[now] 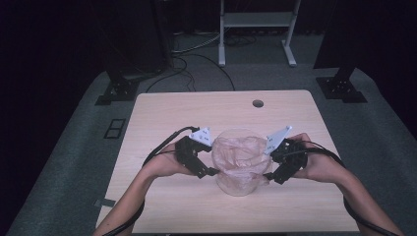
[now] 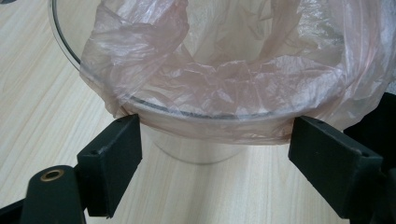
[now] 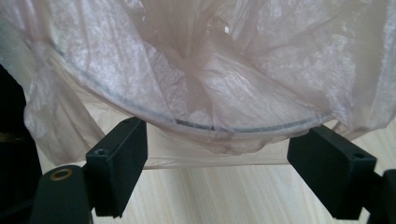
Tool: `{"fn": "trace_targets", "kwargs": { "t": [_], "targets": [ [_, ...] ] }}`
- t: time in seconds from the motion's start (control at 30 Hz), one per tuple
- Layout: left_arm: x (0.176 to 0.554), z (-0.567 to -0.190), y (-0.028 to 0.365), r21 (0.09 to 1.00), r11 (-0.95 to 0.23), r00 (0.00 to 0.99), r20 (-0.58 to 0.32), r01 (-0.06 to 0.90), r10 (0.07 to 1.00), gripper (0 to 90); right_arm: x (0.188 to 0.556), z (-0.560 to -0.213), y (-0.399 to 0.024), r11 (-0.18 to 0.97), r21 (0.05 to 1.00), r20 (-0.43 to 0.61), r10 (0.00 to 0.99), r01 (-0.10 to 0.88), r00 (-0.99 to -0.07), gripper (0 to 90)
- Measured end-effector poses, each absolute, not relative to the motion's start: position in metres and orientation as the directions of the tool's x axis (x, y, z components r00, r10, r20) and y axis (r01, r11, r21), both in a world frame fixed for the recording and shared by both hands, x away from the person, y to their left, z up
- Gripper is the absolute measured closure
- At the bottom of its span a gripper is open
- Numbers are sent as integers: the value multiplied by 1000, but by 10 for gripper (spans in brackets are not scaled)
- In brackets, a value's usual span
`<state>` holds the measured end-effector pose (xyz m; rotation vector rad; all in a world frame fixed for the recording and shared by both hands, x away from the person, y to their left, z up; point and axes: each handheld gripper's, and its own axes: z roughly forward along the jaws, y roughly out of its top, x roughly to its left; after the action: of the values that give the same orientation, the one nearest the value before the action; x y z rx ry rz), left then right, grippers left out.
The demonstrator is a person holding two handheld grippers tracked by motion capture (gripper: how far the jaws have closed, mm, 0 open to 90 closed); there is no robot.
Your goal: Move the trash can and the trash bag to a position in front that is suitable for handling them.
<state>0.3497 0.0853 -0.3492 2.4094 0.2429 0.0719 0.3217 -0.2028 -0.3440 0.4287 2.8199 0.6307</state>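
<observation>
A clear round container (image 1: 239,186) stands on the wooden table (image 1: 167,113), lined with a thin pinkish plastic bag (image 1: 240,153) whose edge is folded out over the rim. My left gripper (image 1: 213,172) is at the container's left side, low by the wall. My right gripper (image 1: 268,176) is at its right side. In the left gripper view the jaws stand wide apart, open (image 2: 215,140), with the bag's hem (image 2: 219,74) and the container wall (image 2: 196,151) just beyond them. In the right gripper view the jaws are likewise open (image 3: 217,147) under the draped bag (image 3: 210,60); the pads press on nothing.
A small round cable hole (image 1: 257,103) sits near the table's far edge. Beyond the table are a white metal frame (image 1: 255,22), black stand bases (image 1: 118,88) and loose cables on grey carpet. Bare tabletop lies in front of and behind the container.
</observation>
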Motion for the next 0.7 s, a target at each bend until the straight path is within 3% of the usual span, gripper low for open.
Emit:
{"fn": "trace_targets", "kwargs": {
  "t": [0.7],
  "targets": [
    [350, -353, 83, 645, -753, 980, 29, 132, 197, 126, 321, -363, -193, 887, 403, -203, 327, 226, -923, 169]
  ]
}}
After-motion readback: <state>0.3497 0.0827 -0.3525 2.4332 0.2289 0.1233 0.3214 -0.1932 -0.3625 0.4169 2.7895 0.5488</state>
